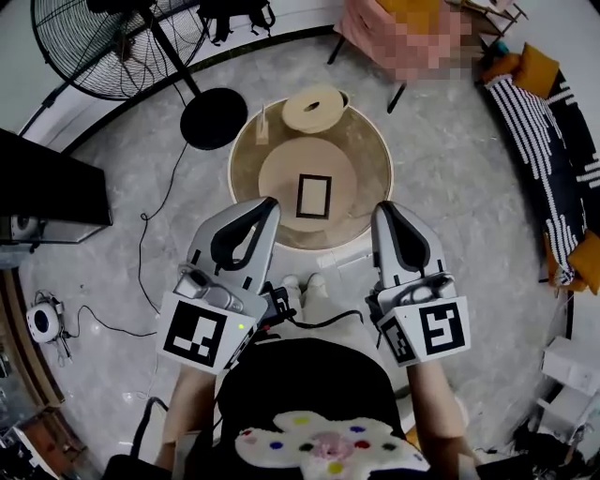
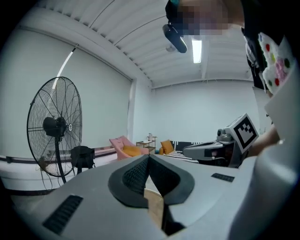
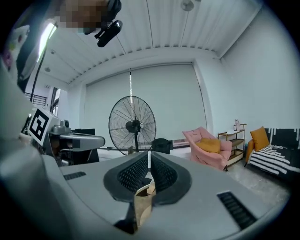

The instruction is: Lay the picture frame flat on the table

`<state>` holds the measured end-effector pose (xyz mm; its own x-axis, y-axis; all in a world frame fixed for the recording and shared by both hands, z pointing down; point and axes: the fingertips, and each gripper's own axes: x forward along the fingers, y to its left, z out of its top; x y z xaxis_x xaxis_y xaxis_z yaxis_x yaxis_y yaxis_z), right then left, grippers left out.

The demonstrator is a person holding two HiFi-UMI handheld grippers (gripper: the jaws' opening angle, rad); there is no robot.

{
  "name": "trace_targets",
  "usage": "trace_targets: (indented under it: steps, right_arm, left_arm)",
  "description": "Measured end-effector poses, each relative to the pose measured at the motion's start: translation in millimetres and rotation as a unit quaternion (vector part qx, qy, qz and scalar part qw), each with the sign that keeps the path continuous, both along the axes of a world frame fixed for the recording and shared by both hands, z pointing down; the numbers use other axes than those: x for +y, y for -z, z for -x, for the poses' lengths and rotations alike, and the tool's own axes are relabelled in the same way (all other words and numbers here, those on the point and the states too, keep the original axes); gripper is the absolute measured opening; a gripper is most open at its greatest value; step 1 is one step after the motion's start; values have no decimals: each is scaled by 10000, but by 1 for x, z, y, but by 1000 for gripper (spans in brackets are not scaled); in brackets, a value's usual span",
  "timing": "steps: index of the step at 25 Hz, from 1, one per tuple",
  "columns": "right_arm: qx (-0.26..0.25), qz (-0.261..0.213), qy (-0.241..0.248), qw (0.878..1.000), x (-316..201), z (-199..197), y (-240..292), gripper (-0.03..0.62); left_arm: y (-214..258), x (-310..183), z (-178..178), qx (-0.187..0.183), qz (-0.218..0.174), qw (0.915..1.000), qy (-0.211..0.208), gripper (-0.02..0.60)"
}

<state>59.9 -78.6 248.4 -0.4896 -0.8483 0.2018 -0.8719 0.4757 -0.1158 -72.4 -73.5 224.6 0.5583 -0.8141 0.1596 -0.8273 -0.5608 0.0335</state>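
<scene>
The picture frame, black-edged with a white middle, looks to lie flat on a pale round board at the centre of the round table. Both grippers hover at the table's near edge, pointing toward it, with the frame a little beyond and between them. My left gripper is shut with nothing between its jaws, and its pads meet at the tip in the left gripper view. My right gripper is also shut and empty, its pads touching in the right gripper view. Neither touches the frame.
A pale ring-shaped object sits at the table's far edge. A standing fan with a black disc base is at the back left, a pink chair beyond, a striped sofa right, a dark cabinet left.
</scene>
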Motion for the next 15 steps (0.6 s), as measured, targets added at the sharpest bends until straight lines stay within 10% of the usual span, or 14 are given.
trace_targets:
  steps: [15]
  right_arm:
    - [72,-118,231,9996,6,10,15,40]
  left_arm:
    - [0,-1,-5,18,5,9999,-145,17]
